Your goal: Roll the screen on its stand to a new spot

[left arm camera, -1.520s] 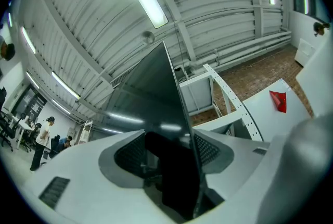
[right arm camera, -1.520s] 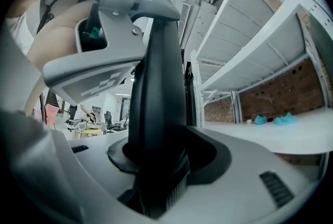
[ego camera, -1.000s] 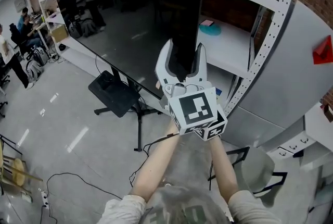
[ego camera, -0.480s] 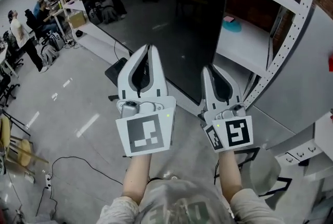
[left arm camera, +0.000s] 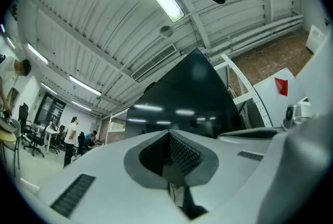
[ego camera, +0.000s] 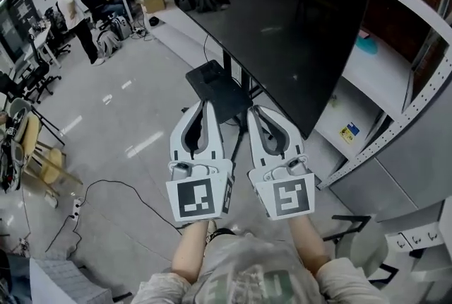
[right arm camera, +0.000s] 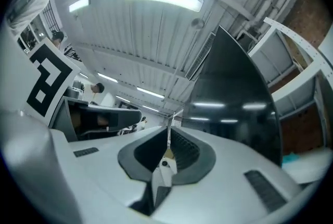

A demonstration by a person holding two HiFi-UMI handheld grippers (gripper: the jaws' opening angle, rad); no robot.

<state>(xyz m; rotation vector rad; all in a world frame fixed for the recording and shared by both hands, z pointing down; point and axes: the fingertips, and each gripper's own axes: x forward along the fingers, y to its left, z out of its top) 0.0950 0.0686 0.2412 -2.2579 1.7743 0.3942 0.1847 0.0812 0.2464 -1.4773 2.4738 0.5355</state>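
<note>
Head view. Left gripper and right gripper are held side by side in front of me, tips pointing away toward the foot of the stand. Neither touches anything. Both pairs of jaws are together. The screen stands upright on the stand just beyond the tips, with its dark face toward me and the shelf close behind its right edge. A cable lies loose on the floor to my left, well apart from the stand.

Left gripper view. Left gripper jaws are fully together with nothing between the pads. The screen rises ahead and above, out of contact.

Right gripper view. Right gripper jaws have just been closing and now meet with nothing between them. The screen fills the right side, its near edge ahead of the tips and not touching them.

Step, as I judge it: no hold on the screen or the stand, so no rolling is under way. Whether the new spot is reached I cannot tell from this.

Next move, if more travel is wanted:
- Spread both pairs of jaws and take the screen's near edge or the stand's post, one gripper above the other.
- Push low and steadily so the tall panel does not tip.
- Keep it away from the shelf and the floor cable.
</note>
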